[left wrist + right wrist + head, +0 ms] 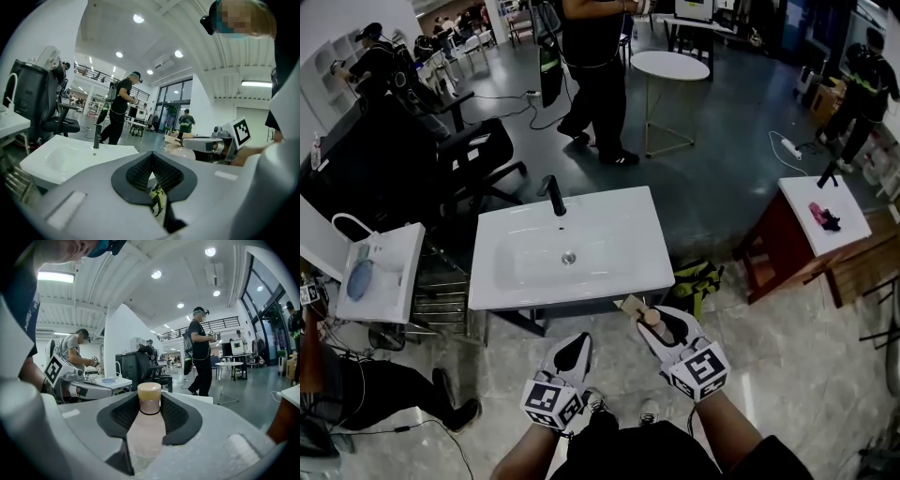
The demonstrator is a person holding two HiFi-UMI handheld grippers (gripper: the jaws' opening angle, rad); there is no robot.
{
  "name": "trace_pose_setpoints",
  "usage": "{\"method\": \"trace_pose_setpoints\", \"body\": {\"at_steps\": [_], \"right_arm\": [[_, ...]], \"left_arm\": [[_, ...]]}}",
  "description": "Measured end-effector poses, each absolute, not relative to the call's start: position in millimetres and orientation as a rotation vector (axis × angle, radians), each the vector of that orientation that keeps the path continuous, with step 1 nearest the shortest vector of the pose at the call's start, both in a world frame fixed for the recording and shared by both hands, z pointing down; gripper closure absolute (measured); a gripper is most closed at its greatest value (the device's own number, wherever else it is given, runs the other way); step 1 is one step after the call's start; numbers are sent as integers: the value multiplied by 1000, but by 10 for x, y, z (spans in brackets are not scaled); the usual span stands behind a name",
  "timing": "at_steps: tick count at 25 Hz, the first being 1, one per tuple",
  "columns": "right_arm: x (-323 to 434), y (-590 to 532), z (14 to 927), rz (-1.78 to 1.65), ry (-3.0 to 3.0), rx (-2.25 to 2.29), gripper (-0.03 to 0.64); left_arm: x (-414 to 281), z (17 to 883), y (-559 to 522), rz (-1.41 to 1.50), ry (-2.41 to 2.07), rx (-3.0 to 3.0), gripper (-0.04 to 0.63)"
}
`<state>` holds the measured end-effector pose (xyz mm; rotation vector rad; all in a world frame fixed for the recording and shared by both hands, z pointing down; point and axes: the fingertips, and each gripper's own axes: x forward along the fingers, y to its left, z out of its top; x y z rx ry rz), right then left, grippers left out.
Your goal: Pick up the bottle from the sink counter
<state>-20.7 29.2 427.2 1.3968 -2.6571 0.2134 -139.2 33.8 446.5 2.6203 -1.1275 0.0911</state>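
Note:
A pale pinkish bottle (146,427) with a tan cap (149,393) stands upright between the pads of my right gripper (150,404), which is shut on its body. From above, that gripper (659,325) and the bottle (650,318) hang just in front of the front right edge of the white sink counter (628,272), clear of its top. To its left and lower, my left gripper (574,347) is shut with nothing in it; its dark pads (140,168) meet. The left gripper view also catches the bottle (183,152) and the sink basin (56,159).
A black faucet (553,195) stands at the sink's back edge. A second white sink unit (384,272) is at the left, a red cabinet with a white top (825,214) at the right, a green bag (696,277) on the floor between. Behind are a person (595,66), a round table (671,66), an office chair (473,150).

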Motion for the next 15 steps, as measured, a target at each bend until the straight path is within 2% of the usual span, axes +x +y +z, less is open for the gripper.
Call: {"method": "trace_pose_setpoints", "body": {"at_steps": [15], "right_arm": [[74, 989, 4353, 200, -2683, 1330, 479]], "left_arm": [[-998, 4487, 1062, 71, -1152, 2611, 592]]}}
